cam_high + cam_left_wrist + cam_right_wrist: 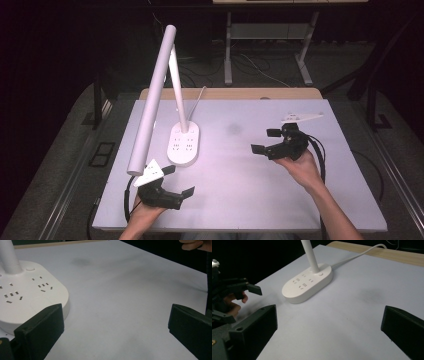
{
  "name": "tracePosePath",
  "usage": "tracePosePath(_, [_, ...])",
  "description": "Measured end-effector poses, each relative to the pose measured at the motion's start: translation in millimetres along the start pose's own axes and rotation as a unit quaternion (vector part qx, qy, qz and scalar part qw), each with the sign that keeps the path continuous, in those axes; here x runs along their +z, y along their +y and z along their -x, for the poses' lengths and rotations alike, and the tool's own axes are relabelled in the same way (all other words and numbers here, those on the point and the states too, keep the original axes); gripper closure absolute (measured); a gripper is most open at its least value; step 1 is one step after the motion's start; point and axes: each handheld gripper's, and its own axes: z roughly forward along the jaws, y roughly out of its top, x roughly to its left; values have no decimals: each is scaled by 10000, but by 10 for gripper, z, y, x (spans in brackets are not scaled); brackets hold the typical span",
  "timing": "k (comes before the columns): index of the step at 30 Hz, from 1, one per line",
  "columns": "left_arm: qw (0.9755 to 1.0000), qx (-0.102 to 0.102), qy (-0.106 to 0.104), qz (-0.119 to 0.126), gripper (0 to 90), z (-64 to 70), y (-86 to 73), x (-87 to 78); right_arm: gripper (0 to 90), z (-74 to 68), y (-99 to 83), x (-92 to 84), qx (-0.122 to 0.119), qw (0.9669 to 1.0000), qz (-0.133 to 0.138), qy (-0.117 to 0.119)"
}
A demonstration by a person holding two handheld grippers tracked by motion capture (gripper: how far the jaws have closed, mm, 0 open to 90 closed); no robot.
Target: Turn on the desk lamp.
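So the desk lamp (172,100) sits toward the left side of the table (250,200), nearer the far edge than the near one, cord (357,256) running off over the far edge. Both tools are empty right now: left gripper (180,181) near the front-left corner with jaws spread wide, right gripper (266,141) out toward the right side, jaws also wide apart with nothing between them. I'd guess the next bit is working the lamp, so come in level and slow. The base (308,285) is a smooth glossy white plastic oval with rows of socket slots and a small round button (30,269), pretty slippery looking. The arm is a long matte white tube, tilted, so steady the base first or it might skate on that smooth pale tabletop.
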Motion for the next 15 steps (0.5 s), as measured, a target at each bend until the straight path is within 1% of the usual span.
tracePosePath(6, [10000, 33, 2, -10, 0, 5, 0, 4, 2, -1, -230, -143, 43, 9999, -73, -131])
tracePosePath(9, [10000, 39, 7, -20, 0, 9, 0, 4, 2, 1, -321, -216, 112, 9998, -60, -170])
tracePosePath(15, [10000, 49, 21, -31, 0, 1, 0, -2, 2, -3, -472, -345, 199, 9997, 26, -108])
